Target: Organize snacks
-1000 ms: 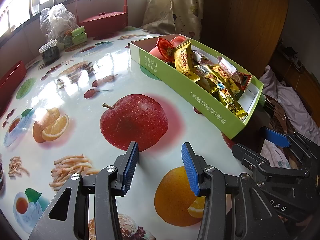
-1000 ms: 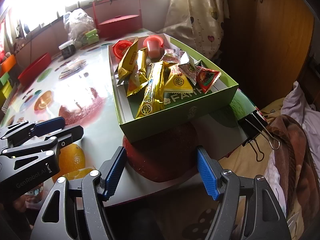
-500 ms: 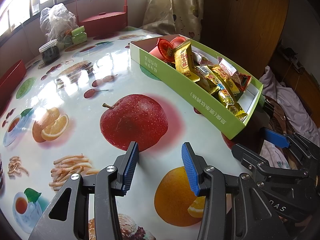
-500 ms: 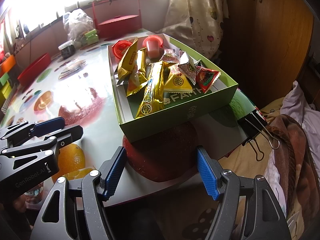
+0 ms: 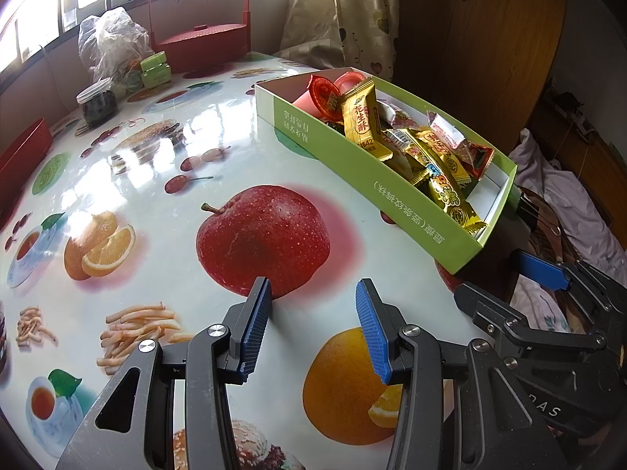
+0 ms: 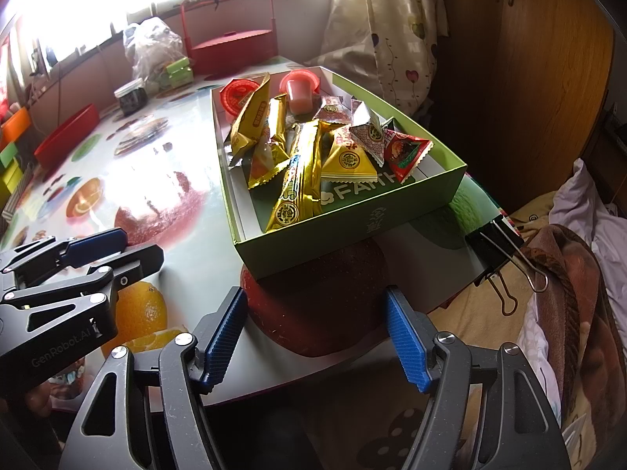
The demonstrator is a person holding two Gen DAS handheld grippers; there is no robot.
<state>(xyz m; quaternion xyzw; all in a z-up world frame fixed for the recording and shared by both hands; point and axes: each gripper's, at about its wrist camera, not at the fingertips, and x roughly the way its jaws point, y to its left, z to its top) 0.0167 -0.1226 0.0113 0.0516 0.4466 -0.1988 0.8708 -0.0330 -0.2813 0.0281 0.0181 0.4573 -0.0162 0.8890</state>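
Note:
A long green cardboard box (image 5: pixel 407 199) (image 6: pixel 352 235) lies near the table's right edge. It holds several wrapped snacks: gold packets (image 6: pixel 296 180) (image 5: pixel 362 117), triangular sachets (image 6: pixel 348 160), a red sachet (image 6: pixel 405 149) and red-lidded jelly cups (image 6: pixel 299 86). My left gripper (image 5: pixel 313 307) hovers open over the printed apple, nothing between its blue pads. My right gripper (image 6: pixel 317 315) is open and empty just short of the box's near end. Each gripper shows in the other's view, the left gripper (image 6: pixel 78 266) and the right gripper (image 5: pixel 548 293).
The fruit-print tablecloth (image 5: pixel 129 180) covers the table. At the far side stand a red carrier basket (image 5: pixel 200 39), a plastic bag (image 5: pixel 106 39), a dark jar (image 5: pixel 96 102) and a red tray (image 5: pixel 21 156). A binder clip (image 6: pixel 497 246) grips the table's right edge; bedding (image 6: pixel 568 274) lies beyond.

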